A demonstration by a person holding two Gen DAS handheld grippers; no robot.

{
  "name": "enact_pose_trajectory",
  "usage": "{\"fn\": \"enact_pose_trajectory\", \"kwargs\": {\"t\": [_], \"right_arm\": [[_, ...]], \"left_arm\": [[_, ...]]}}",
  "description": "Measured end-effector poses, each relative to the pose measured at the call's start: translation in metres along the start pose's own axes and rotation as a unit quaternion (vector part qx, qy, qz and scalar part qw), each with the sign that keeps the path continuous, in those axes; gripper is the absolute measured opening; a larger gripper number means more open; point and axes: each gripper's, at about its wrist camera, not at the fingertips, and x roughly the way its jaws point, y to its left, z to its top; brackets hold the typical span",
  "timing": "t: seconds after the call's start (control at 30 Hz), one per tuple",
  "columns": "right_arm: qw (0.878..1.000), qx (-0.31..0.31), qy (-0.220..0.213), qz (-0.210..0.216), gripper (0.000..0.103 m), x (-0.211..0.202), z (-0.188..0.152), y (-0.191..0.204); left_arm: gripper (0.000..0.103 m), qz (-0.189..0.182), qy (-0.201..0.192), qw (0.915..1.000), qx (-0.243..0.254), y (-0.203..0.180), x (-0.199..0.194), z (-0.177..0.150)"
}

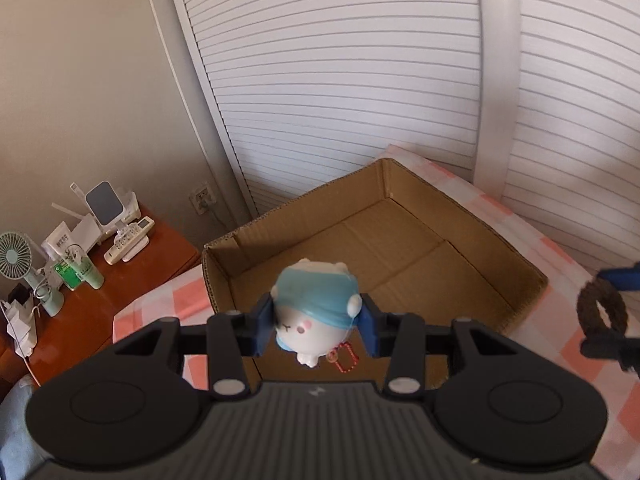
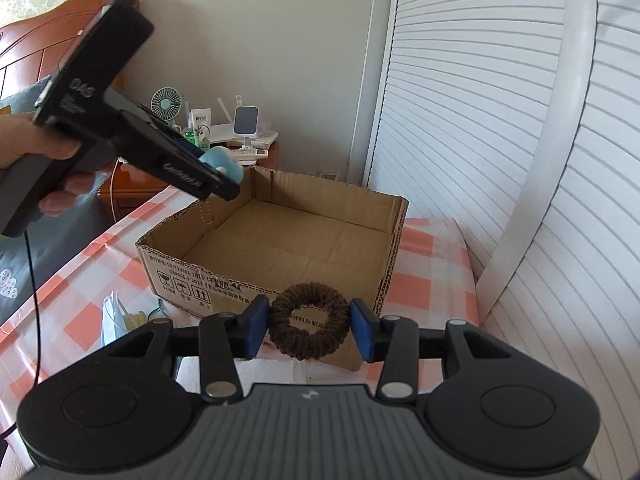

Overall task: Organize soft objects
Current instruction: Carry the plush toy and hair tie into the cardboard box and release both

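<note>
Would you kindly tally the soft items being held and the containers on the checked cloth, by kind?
Plush toys: 1, the white and blue plush toy in the left gripper
Hair ties: 1, the brown scrunchie in the right gripper
Cardboard boxes: 1, the open cardboard box, nothing visible inside
Total: 3

Probably a home bedroom: wooden headboard (image 2: 48, 36), louvered wardrobe doors (image 1: 340, 80), cluttered nightstand (image 1: 132, 280).
</note>
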Motion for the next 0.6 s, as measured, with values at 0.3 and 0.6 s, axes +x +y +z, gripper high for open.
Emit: {"fn": "enact_pose_trajectory", "kwargs": {"t": [0.3,0.6], "right_arm": [[1.000,0.008,0.013,-0.005,0.049,0.025,0.011,-0.007],[1.000,0.025,0.014,-0.004,0.049,0.056,0.040,-0.012]], "left_arm": [[0.089,0.026,0.002,0.9979,-0.059,0.028,0.048,0.016],[0.095,0.021,-0.004,0.9993,-0.032,-0.007,-0.026,-0.036]]}}
